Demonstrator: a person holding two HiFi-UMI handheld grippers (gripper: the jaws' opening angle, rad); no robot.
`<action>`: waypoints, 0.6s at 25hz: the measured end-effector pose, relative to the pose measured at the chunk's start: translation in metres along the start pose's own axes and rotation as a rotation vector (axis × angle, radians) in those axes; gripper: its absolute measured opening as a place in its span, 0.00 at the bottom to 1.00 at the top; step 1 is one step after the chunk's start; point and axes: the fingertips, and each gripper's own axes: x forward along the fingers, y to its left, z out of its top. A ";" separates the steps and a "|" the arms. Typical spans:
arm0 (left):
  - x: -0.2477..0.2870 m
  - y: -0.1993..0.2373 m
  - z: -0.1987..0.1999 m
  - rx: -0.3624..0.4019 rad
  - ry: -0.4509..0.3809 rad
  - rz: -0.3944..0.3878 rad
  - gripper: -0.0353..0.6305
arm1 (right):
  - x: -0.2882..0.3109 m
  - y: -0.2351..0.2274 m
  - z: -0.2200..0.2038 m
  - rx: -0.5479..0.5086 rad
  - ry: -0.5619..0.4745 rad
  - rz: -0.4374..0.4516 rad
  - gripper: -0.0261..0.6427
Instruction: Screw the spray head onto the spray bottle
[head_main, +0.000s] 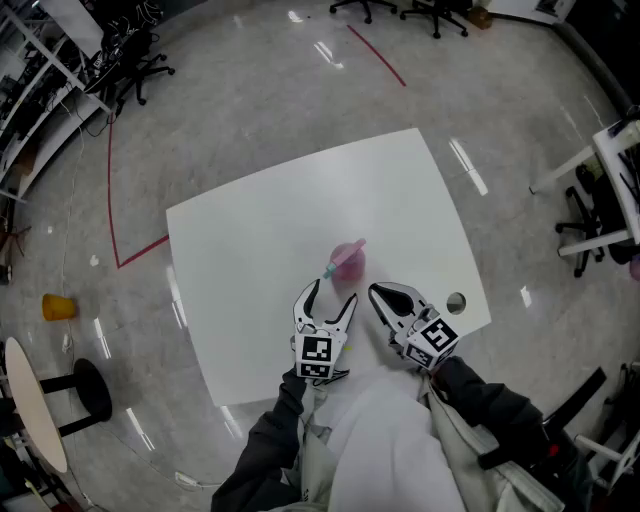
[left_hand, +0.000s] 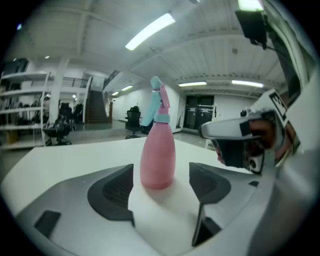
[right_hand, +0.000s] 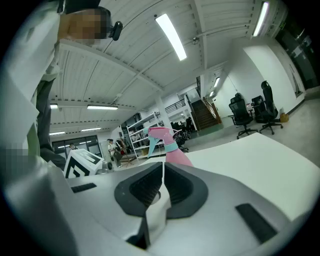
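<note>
Sleeves (head_main: 268, 445) of the person come in at the bottom of the head view, each hand carrying a gripper over the near edge of the white counter (head_main: 260, 240). On that counter, just beyond both grippers, the pink spray bottle (left_hand: 157, 155) stands upright. The teal-and-pink spray head (left_hand: 158, 100) already sits on its neck, with the teal collar down over the mouth. Whether the collar is turned fully home cannot be told from any view.

The left gripper (head_main: 333, 291) has its jaws well apart and holds nothing. Its own view shows the bottle's base lined up with the gap, with bare counter on either side between bottle and pads, so neither pad touches it. The right gripper (head_main: 374, 290) lies just to the right of the bottle with its jaws pressed together, only a thin seam between the pads and nothing in them. The bottle shows past its tips, apart from them.

By my reading the joining is done or nearly so, and the step in hand is the last tightening or a check of it. If more turning is wanted, the left jaws would need to slide forward and close on the bottle's body to keep it from spinning. The right jaws would first have to open, then take the collar or head squarely and twist without tipping the bottle
</note>
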 end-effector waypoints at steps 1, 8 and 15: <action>0.011 0.002 -0.002 0.046 0.011 -0.007 0.58 | 0.000 -0.002 0.000 0.012 -0.006 -0.003 0.03; 0.074 0.021 -0.004 0.112 0.035 -0.032 0.75 | 0.007 -0.020 -0.014 0.082 0.035 0.019 0.40; 0.096 0.016 0.004 0.228 0.074 -0.062 0.75 | 0.017 -0.034 0.009 -0.020 0.057 0.057 0.40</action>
